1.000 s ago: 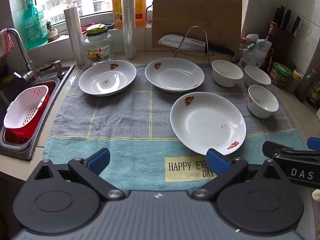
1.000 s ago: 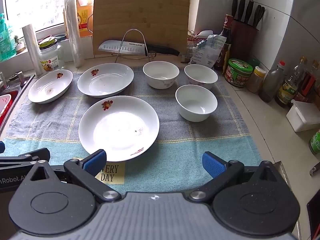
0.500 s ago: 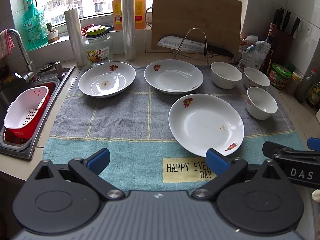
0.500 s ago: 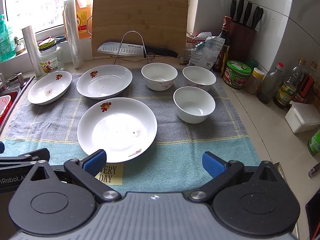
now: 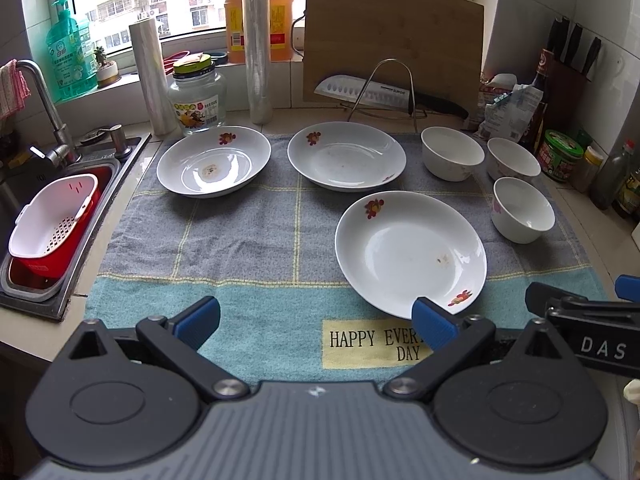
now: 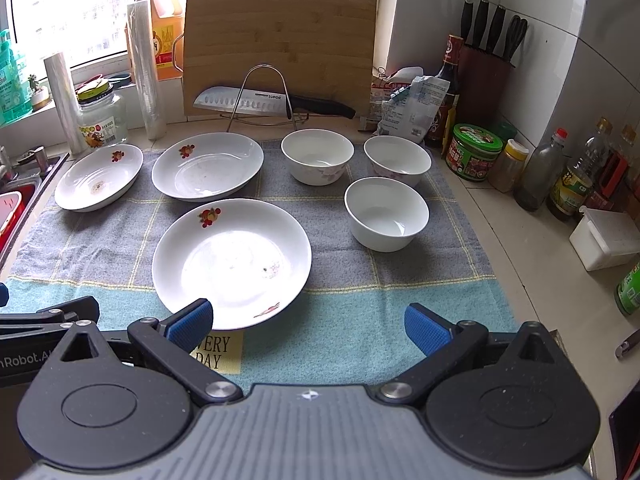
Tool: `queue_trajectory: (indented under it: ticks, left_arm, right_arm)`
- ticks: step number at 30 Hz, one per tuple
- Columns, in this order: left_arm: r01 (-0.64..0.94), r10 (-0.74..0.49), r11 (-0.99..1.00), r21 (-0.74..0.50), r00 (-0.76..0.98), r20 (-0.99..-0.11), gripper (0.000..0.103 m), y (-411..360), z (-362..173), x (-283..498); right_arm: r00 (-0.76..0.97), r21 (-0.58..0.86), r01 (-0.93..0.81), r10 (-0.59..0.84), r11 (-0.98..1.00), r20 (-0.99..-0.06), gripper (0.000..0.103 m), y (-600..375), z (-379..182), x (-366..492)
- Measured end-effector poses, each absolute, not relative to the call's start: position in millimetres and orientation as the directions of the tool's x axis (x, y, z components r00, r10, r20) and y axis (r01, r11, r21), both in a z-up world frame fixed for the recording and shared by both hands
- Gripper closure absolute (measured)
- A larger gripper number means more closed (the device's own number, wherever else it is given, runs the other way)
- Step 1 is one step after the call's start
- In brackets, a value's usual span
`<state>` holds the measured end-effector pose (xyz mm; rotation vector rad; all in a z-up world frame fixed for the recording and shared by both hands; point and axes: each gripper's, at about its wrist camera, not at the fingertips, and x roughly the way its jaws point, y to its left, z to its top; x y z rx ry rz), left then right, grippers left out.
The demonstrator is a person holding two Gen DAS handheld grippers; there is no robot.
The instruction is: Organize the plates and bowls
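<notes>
Three white flower-printed plates lie on a grey and teal towel (image 5: 248,240): a near plate (image 5: 410,250) (image 6: 232,262), a back middle plate (image 5: 346,155) (image 6: 207,166) and a back left plate (image 5: 213,161) (image 6: 99,176). Three white bowls sit at the right: a back bowl (image 5: 452,153) (image 6: 317,156), a far right bowl (image 5: 513,158) (image 6: 397,160) and a near bowl (image 5: 523,209) (image 6: 386,213). My left gripper (image 5: 316,322) is open over the towel's near edge, its right fingertip at the near plate's rim. My right gripper (image 6: 308,326) is open and holds nothing, its left fingertip by that plate's near rim.
A sink (image 5: 60,216) with a red and white strainer basket (image 5: 54,226) lies at the left. A knife on a wire rack (image 6: 264,100), a cutting board (image 6: 280,44), a jar (image 5: 196,98) and film rolls line the back. Bottles and jars (image 6: 476,152) crowd the right counter.
Both grippers have drifted slightly; the plates and bowls appear a little lower and nearer in both views. No dish has moved, and both stay open.
</notes>
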<state>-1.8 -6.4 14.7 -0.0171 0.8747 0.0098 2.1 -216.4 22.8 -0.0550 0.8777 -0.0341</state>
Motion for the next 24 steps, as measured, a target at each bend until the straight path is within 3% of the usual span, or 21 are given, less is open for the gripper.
queue_trajectory:
  ticks: [24]
  left_arm:
    - [-0.026,0.008,1.0,-0.011,0.646,-0.763,0.002,-6.2,11.2,-1.4]
  right_arm:
    - [0.641,-0.062,0.0,-0.048,0.998,-0.766,0.0,-216.5,20.8,7.1]
